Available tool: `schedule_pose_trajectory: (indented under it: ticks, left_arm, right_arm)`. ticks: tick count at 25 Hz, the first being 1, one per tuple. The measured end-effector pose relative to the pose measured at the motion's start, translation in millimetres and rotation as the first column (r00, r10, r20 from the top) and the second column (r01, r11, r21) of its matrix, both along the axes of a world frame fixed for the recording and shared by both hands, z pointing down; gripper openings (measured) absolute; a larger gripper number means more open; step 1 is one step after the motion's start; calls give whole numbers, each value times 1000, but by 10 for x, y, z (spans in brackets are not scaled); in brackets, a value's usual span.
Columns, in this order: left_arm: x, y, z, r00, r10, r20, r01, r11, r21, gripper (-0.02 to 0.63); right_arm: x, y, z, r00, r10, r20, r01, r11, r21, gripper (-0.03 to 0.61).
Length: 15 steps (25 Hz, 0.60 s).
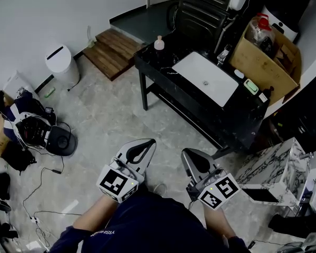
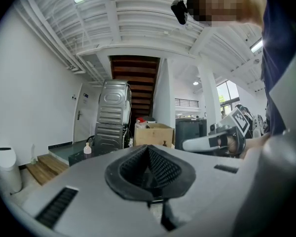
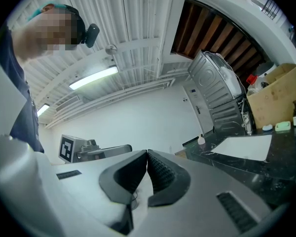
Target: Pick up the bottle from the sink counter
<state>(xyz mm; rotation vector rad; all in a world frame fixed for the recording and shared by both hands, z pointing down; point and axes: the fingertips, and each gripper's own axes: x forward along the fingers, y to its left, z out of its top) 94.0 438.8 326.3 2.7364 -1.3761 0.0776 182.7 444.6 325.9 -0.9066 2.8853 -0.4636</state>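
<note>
Not started: bottle [image 1: 159, 43] untouched on bench [image 1: 155, 65] at 12 o'clock; left tool [image 1: 146, 146], right tool [image 1: 189, 158] closed, empty, well short.

Head view: looked steeply down from above. Gripper views: set close behind fingers [image 2: 164, 170], faced level. Shared: sink counter [image 1: 156, 65], far beyond fingers.

No word or number reads cleanly anywhere. The only clear signs are black-and-white square code patterns: one on the left marker cube [image 1: 117, 184] behind the left claw [image 1: 147, 143], and one on the right marker cube [image 1: 219, 191] behind the right claw [image 1: 186, 153]. Each gripper view also catches the other cube's pattern. A short line of pale lettering [image 1: 102, 232] crosses the dark shirt [image 1: 147, 220] by the left sleeve, too small and upside down to make out.
</note>
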Motion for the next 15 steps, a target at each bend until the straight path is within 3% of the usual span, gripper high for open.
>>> schedule_pose_trajectory:
  ticks: [15]
  left_arm:
    - [-145,-538,92,1000,-9,-15,9,1000,-10,8]
  right_arm:
    - [-125,-543,125,1000,-2,-15,2,1000,-29,26]
